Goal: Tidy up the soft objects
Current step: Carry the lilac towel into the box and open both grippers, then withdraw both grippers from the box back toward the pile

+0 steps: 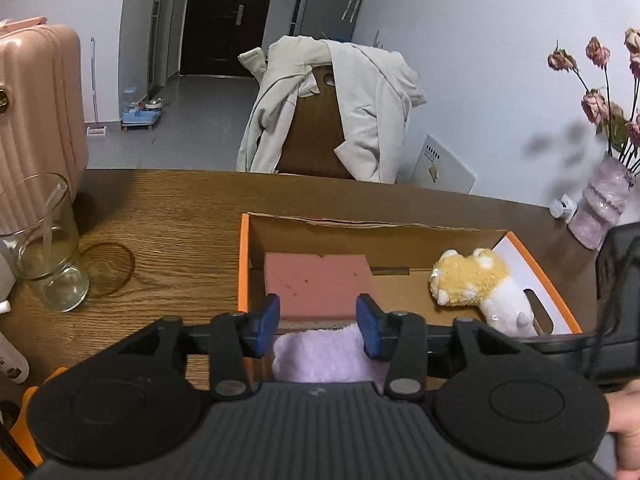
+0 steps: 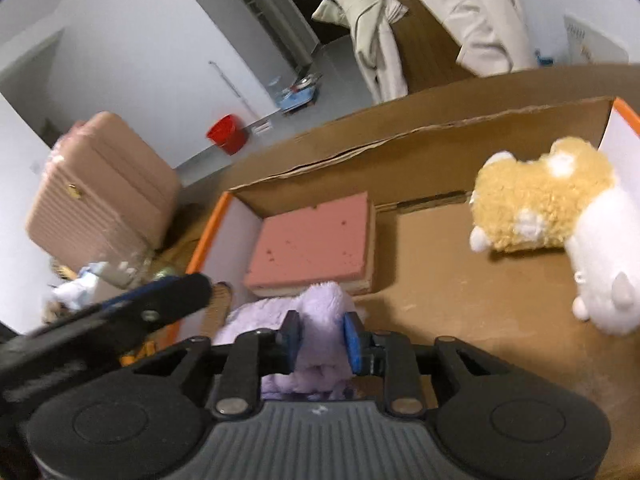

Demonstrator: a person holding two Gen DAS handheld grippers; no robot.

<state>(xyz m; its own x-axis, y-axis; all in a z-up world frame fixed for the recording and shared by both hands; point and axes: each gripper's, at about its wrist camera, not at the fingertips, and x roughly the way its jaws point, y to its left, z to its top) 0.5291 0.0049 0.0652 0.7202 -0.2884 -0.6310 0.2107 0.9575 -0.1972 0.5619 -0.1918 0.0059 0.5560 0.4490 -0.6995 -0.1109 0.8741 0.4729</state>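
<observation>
Three soft things share the orange cardboard box (image 1: pixel 243 264) on the wooden table (image 1: pixel 168 216): at left a pink sponge block (image 1: pixel 318 280) lies flat, a lilac fluffy cloth (image 1: pixel 328 354) rests against its near edge, and a yellow-and-white plush toy (image 1: pixel 476 284) lies at the right end. The left gripper (image 1: pixel 324 326) hangs over the cloth, its jaws parted and clear of it. The right gripper (image 2: pixel 320 342) has a fold of cloth between its pads (image 2: pixel 354 344), the right pad apparently just off it.

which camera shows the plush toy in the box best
The right wrist view: the plush toy looms large and unobstructed inside the cardboard box. The left wrist view shows it smaller, at the box's right end.
</observation>
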